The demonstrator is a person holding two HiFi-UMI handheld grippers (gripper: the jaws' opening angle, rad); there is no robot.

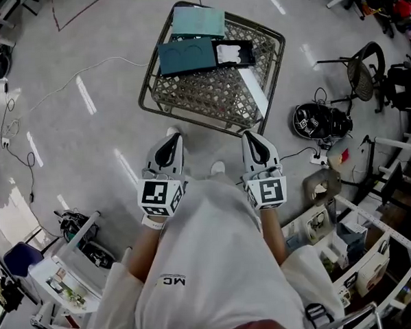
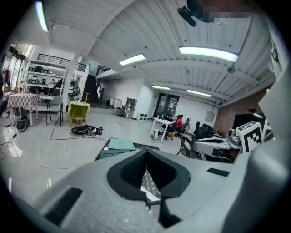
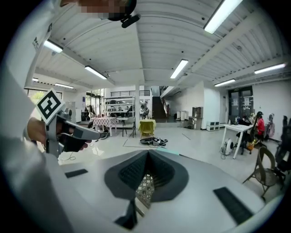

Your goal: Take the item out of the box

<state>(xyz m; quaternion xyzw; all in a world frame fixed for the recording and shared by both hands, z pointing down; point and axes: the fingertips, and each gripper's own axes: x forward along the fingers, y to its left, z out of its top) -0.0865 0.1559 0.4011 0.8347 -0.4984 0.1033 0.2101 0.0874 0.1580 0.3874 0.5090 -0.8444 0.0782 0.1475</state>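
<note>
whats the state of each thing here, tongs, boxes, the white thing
left tongs: shut, empty
right tongs: shut, empty
black box: open, flat on the wire table
white item: inside the black box, untouched
dark teal box: lying flat, open or closed unclear
pale teal panel: lying flat at the far edge
</note>
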